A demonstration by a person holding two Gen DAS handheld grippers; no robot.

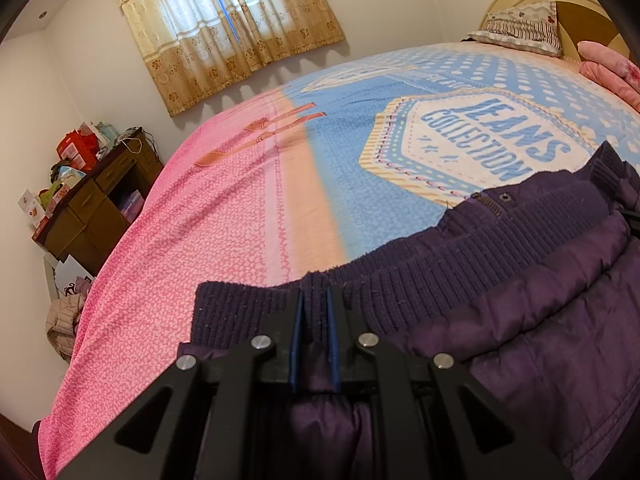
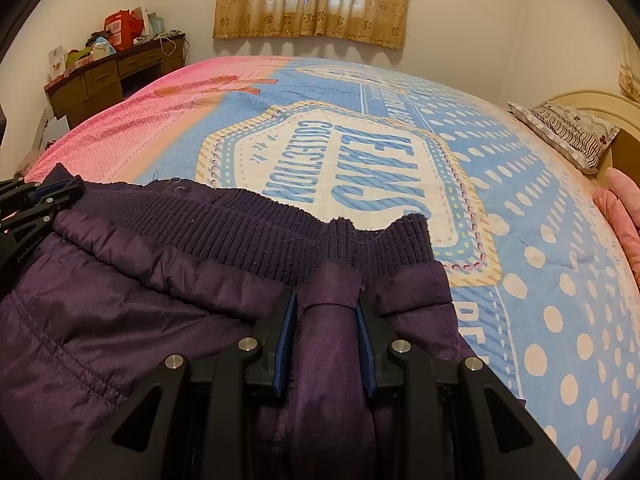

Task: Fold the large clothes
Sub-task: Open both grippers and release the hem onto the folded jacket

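Note:
A dark purple padded jacket (image 1: 540,320) with a ribbed knit hem (image 1: 460,272) lies along the near edge of the bed. My left gripper (image 1: 315,300) is shut on the hem at its left end, with a fold of fabric pinched between the blue pads. In the right wrist view the jacket (image 2: 120,300) fills the lower left, and my right gripper (image 2: 326,300) is shut on a thick roll of the shell fabric just below the hem's (image 2: 248,232) right end. The left gripper (image 2: 60,194) shows at the far left edge, holding the other end.
The bed wears a pink and blue sheet (image 1: 248,208) printed "JEANS COLLECTION". A patterned pillow (image 2: 568,132) and a pink quilt (image 2: 624,216) lie by the headboard on the right. A cluttered wooden desk (image 2: 108,76) stands left of the bed under a curtained window (image 2: 316,0).

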